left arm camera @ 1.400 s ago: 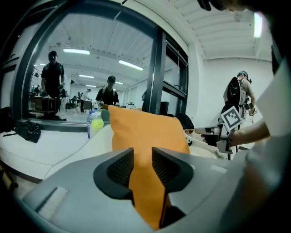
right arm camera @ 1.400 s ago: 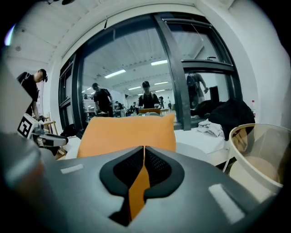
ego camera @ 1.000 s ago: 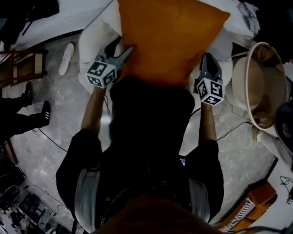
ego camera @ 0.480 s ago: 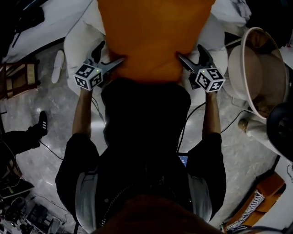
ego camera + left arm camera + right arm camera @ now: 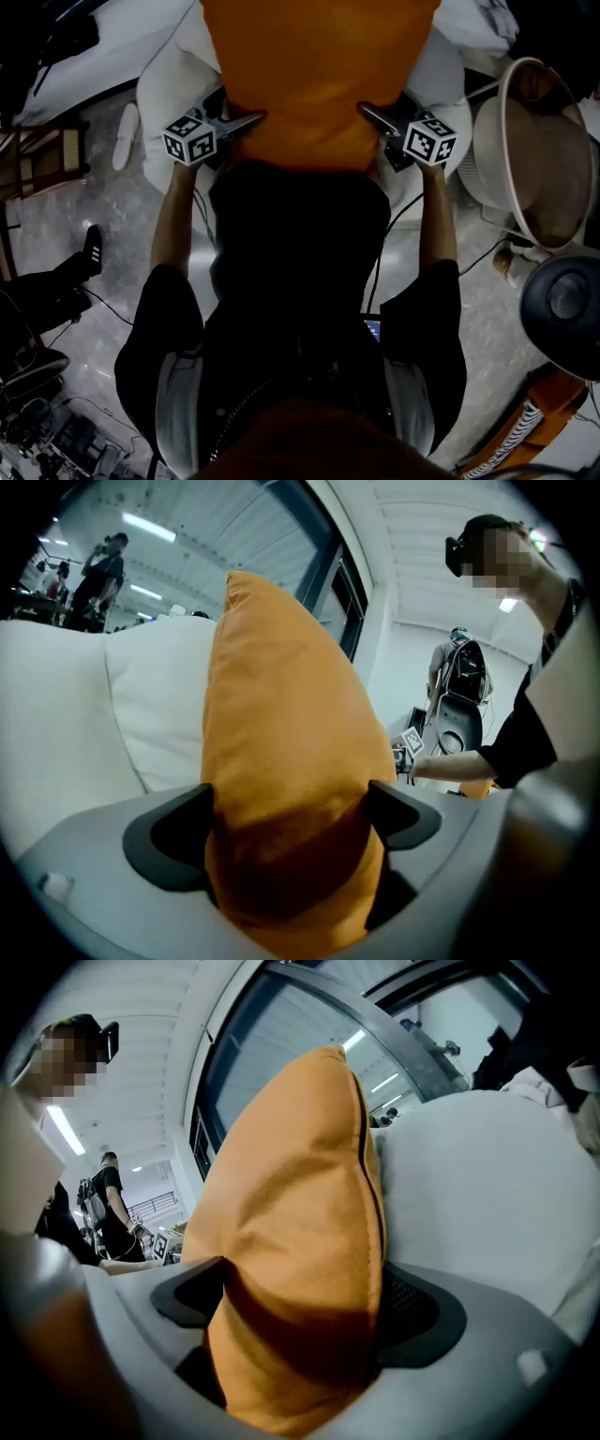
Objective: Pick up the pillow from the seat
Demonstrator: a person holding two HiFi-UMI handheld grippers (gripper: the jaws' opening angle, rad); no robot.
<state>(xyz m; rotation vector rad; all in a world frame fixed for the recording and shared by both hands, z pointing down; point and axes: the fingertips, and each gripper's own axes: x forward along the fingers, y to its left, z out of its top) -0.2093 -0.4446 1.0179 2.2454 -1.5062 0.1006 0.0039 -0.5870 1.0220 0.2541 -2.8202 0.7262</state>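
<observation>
Because the left tool (image 5: 289, 799) and right tool (image 5: 302, 1279) have just opened and stand released, each merely straddling an edge of the plump orange fabric pillow (image 5: 319, 84) upright on the white cushioned seat (image 5: 167, 86), lifting before both clench would likely drop or topple it.

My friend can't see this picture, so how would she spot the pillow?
Find the big white seat at the top of the head view. A puffy pillow stands upright on it, next to a white cushion. It is bright orange, while everything beside it on the seat is white.
</observation>
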